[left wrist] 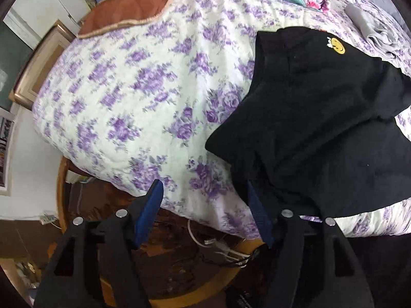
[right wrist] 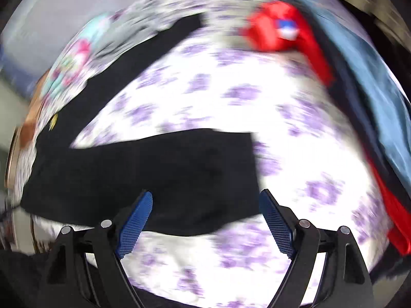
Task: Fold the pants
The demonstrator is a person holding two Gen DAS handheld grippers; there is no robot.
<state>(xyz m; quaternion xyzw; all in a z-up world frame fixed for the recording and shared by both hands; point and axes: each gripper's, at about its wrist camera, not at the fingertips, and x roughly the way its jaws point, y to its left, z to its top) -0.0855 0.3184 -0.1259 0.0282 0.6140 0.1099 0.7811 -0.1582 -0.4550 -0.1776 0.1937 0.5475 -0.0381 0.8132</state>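
L gripper (left wrist: 204, 188) wide, holds nothing, near waist end of black fleece pants w/ smiley patch (left wrist: 321, 118). R gripper (right wrist: 205, 200) wide, empty, over near leg (right wrist: 164, 169). Pants lie spread on purple-floral quilt (left wrist: 133, 87), legs apart. Next, prob: pinch near cuff, carry onto far leg, edges aligned.

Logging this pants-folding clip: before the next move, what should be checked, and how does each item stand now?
1. Left claw open, nothing clamped: ok.
2. Right claw open, nothing clamped: ok.
3. Black pants lying on the floral bedspread: ok.
4. Pants fully folded: not ok; right wrist view shows two legs still spread apart.
5. Leg hem flat enough to grab: cannot tell, view blurred.
6. Red garment apart from the pants: ok.
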